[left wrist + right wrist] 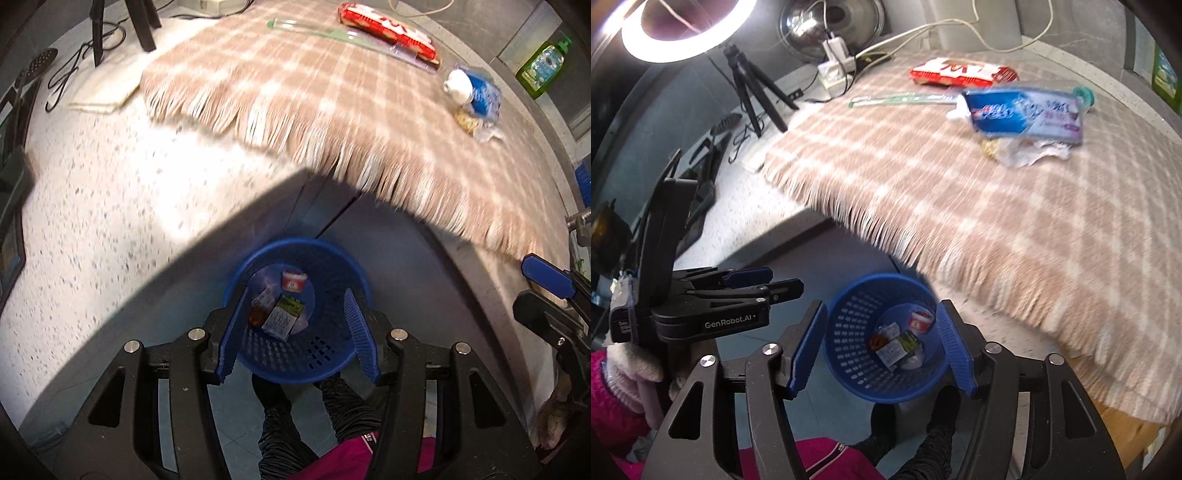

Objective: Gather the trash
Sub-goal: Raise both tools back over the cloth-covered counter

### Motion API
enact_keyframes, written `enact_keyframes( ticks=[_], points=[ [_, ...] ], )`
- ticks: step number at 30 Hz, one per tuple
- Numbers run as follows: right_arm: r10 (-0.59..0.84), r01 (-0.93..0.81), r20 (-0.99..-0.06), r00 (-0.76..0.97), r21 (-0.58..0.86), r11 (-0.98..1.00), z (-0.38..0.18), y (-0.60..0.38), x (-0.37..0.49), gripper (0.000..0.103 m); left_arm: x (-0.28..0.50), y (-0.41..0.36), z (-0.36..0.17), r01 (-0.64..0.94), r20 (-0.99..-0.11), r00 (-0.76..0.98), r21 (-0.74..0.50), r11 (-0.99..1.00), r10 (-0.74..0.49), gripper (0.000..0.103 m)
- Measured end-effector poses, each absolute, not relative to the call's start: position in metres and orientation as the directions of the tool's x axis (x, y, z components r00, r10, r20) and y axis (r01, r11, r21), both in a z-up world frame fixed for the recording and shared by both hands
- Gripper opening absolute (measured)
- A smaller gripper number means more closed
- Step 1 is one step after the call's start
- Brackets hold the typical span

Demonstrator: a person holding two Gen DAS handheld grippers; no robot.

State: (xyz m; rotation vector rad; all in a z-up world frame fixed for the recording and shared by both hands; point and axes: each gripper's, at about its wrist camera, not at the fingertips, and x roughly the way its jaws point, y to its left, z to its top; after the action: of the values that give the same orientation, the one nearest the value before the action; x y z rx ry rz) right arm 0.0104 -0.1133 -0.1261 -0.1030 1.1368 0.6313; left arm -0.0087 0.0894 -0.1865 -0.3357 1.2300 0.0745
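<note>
A blue perforated trash basket (328, 354) (849, 354) stands on the floor below the table edge, holding several small cartons and wrappers (282, 317) (897, 345). My left gripper (299, 328) is open and empty above the basket. My right gripper (882, 349) is open and empty above it too. On the checked cloth lie a blue and white toothpaste tube (474, 92) (1023, 114) on crumpled wrappers (1027, 149), a red snack packet (388, 29) (964, 72) and a clear green ruler (332, 31) (901, 99).
The fringed checked cloth (295, 96) (1015, 229) covers a speckled table (96, 206). A tripod (753, 92), ring light (679, 33), cables and a charger (834, 70) stand at the back. A green bottle (543, 68) is at far right. The person's legs (295, 413) are below.
</note>
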Motion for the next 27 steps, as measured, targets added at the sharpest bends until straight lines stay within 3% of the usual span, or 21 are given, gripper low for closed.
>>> enact_keyframes(
  ticks=[6,8,11,20,23,27],
  points=[
    [0.424,-0.480,-0.849,0.314,0.244,0.842,-0.106,-0.135,0.036,0.063,0.013,0.087,-0.155,-0.223,-0.915,0.382,-0.227,0.948,-0.129,0.055],
    [0.423,-0.458,-0.845,0.327,0.250,0.853,-0.100,-0.143,0.047,0.066,0.023,0.086,-0.144,-0.224,-0.907,0.401,-0.233,0.946,-0.128,0.068],
    [0.426,-0.426,-0.833,0.353,0.262,0.866,-0.091,-0.159,0.065,0.073,0.040,0.082,-0.134,-0.225,-0.897,0.422,-0.242,0.944,-0.129,0.068],
    [0.410,-0.309,-0.824,0.391,0.302,0.902,-0.080,-0.205,0.130,0.073,0.103,0.080,-0.113,-0.256,-0.879,0.463,-0.253,0.933,-0.112,0.069],
    [0.425,-0.268,-0.818,0.388,0.341,0.901,-0.082,-0.218,0.151,0.073,0.123,0.083,-0.104,-0.273,-0.870,0.481,-0.264,0.925,-0.106,0.076],
    [0.427,-0.243,-0.819,0.383,0.357,0.902,-0.081,-0.229,0.175,0.074,0.150,0.085,-0.096,-0.295,-0.863,0.496,-0.276,0.915,-0.100,0.077]
  ],
)
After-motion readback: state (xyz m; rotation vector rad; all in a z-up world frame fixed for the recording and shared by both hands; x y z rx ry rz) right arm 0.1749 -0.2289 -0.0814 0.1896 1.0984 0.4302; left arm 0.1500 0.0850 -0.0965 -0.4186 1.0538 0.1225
